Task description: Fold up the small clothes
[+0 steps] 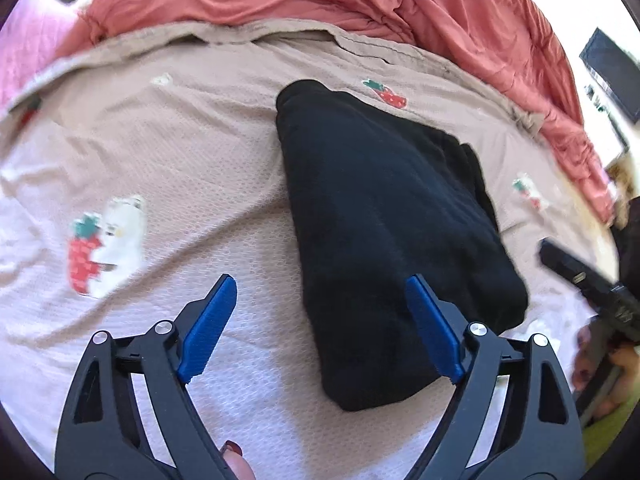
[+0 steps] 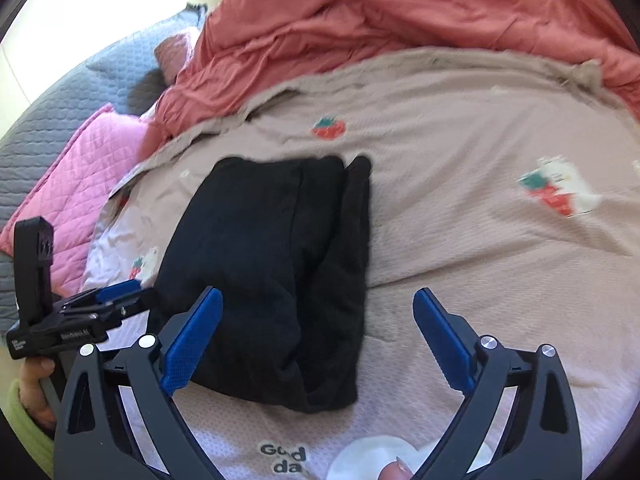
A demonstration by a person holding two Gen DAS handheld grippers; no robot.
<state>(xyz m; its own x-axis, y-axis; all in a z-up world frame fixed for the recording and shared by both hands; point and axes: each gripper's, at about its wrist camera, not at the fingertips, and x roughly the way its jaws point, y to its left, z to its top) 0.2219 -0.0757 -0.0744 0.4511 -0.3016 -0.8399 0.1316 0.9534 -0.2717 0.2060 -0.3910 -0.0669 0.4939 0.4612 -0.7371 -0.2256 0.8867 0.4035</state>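
The black garment (image 1: 384, 220) was seen lying folded into a compact stack on the beige strawberry-print bed cover (image 1: 180, 152), at the centre of both wrist views, with a narrower layer showing along its three-o'clock edge in the right wrist view. The step in hand was judged to be the letting go of a finished fold. To do it well, both tools were best lifted straight off with the jaws kept wide, so that no pad caught a layer and dragged the stack open; the loose strip along the side was judged the likeliest part to be disturbed. The left gripper (image 1: 320, 320) was held with its blue pads spread wide, nothing pressed between them, the near end of the cloth lying below and between them and its right pad overlapping the stack's edge. The right gripper (image 2: 318, 340) was likewise held wide apart and empty, its left pad over the cloth's near corner and its right pad over bare cover. Both were pitched steeply downward toward the bed. A coral duvet (image 2: 400, 12) was bunched at twelve o'clock, and a pink pillow (image 2: 80, 168) lay at nine o'clock.
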